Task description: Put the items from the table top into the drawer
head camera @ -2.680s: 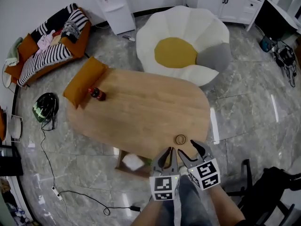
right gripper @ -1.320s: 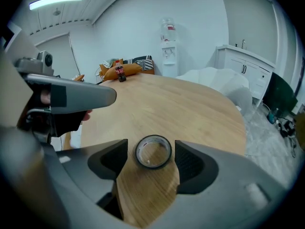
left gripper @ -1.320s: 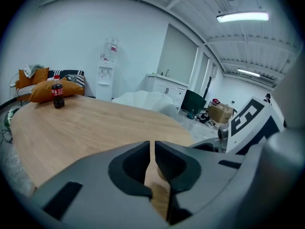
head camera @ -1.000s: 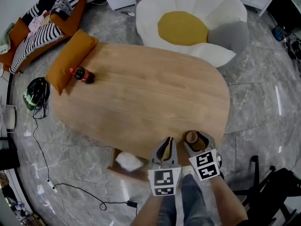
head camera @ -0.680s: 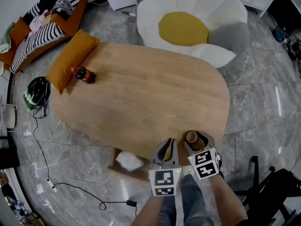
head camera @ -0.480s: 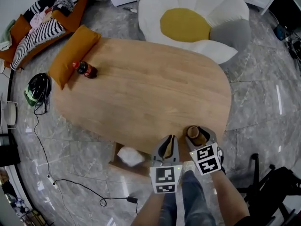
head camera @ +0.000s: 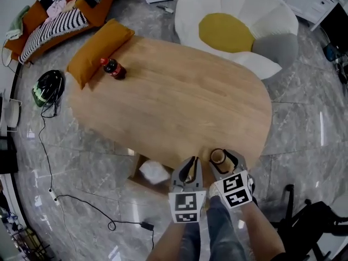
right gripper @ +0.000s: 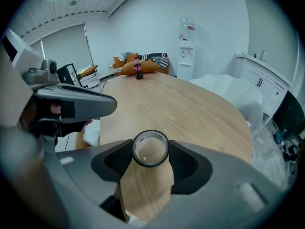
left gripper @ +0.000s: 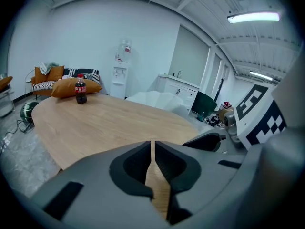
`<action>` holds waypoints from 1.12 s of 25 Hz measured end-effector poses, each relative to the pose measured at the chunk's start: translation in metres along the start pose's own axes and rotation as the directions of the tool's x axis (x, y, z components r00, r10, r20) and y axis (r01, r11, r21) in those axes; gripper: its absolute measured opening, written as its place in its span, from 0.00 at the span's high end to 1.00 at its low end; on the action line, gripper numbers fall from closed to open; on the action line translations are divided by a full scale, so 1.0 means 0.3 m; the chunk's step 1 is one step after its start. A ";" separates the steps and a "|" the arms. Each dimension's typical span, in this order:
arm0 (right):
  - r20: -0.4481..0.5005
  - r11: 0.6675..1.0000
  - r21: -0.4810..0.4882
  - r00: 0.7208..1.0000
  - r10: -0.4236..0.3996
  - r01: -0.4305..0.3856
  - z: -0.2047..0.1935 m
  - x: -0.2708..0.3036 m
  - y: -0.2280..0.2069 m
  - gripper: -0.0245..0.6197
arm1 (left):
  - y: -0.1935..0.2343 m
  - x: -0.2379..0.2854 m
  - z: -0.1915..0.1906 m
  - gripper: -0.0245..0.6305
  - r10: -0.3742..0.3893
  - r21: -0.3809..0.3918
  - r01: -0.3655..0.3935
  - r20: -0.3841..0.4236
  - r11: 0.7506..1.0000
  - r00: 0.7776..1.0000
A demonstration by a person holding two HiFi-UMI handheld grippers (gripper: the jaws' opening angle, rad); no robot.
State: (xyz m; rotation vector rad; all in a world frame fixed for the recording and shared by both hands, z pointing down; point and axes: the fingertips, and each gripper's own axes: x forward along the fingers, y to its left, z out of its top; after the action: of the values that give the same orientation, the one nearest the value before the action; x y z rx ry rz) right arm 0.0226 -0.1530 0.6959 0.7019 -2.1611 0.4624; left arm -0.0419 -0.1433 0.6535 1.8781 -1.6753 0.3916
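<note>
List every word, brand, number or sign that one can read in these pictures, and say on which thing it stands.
No text here can be read.
On the soda bottle: a red label, too small and blurred to read.
On the left marker cube and the right marker cube: only black and white square patterns, no letters or numbers.
On the tape roll: no print shows.
</note>
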 end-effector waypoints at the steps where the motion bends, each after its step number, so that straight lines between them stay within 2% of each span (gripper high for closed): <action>1: -0.003 1.000 -0.011 1.000 0.009 -0.009 0.006 -0.005 0.015 0.60 | 0.007 -0.011 0.003 0.92 0.008 -0.008 -0.008 0.005 1.000 1.000; 6: 0.008 0.996 -0.074 0.999 0.053 -0.053 0.049 -0.015 0.091 0.60 | 0.041 -0.067 0.008 0.92 0.044 -0.039 -0.042 0.029 0.998 0.999; 10: 0.026 0.994 -0.078 0.997 0.073 -0.071 0.089 -0.016 0.165 0.60 | 0.083 -0.102 -0.011 0.92 0.059 -0.057 -0.056 0.035 0.997 0.998; 19: -0.010 0.977 -0.138 0.987 0.161 -0.161 0.051 -0.013 0.309 0.60 | 0.221 -0.211 -0.108 0.92 0.169 -0.112 -0.168 -0.003 0.979 0.986; 28: -0.051 0.960 -0.161 0.973 0.225 -0.230 -0.036 -0.002 0.439 0.60 | 0.222 -0.255 -0.176 0.92 0.163 -0.135 -0.164 -0.022 0.977 0.986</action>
State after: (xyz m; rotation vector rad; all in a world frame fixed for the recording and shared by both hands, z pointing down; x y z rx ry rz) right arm -0.0525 -0.0443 0.6902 0.3527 -2.2297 0.4032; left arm -0.1108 -0.0531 0.6661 1.6433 -1.8084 0.3434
